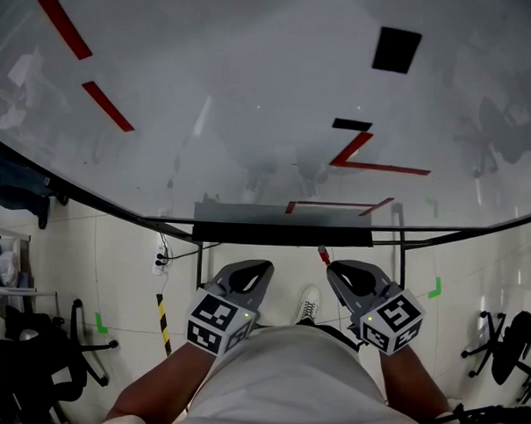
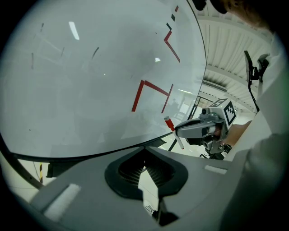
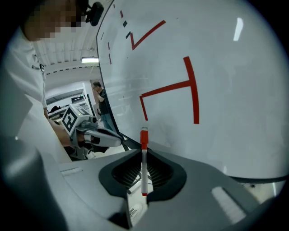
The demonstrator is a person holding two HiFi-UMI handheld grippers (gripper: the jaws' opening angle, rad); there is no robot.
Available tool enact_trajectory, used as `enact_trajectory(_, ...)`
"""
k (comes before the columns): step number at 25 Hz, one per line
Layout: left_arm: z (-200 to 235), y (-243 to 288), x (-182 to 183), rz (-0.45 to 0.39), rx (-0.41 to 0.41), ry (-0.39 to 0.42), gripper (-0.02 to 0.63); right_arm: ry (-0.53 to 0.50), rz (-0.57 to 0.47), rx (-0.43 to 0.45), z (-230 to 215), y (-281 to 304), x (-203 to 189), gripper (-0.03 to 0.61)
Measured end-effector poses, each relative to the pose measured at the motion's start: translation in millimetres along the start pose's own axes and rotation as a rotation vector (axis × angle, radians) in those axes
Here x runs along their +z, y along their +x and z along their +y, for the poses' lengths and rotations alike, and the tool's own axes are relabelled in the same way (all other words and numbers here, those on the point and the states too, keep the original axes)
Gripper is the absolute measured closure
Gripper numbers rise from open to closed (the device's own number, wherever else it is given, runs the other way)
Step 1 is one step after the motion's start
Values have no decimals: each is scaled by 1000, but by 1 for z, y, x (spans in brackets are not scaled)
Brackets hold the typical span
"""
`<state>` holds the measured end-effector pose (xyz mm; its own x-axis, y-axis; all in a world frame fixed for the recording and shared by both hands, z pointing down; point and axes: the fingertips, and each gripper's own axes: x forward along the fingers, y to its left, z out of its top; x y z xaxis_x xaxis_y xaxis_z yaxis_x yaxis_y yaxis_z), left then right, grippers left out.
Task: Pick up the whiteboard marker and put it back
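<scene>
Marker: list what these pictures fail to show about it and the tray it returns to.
- Head view: only the red cap of the marker shows; the right tongs hide its barrel.
- Every view: print on the marker is too small to read.
- Head view: the tray is a thin grey strip; what lies in it cannot be told.
</scene>
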<state>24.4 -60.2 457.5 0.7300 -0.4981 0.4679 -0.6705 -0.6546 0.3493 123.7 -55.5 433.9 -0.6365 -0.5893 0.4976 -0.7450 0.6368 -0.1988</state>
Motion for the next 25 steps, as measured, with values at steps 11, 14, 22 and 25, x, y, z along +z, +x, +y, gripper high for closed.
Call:
enact_trajectory(11,8,1,-8,7,2,-35,597,-322,139,-47,-6,29,-10,538)
enact_trajectory(14,11,-1,-10,10,8,-46,597,-375,170,-47,-9,39,-14,538)
enact_trajectory(22,20,-5,-13,2,33,-71,597,-448,245,-42,-21,65,-28,538)
enact_trajectory(25,23,-8,-16,3,41,-81,598,-529,296,-62,-26,74,-34,538)
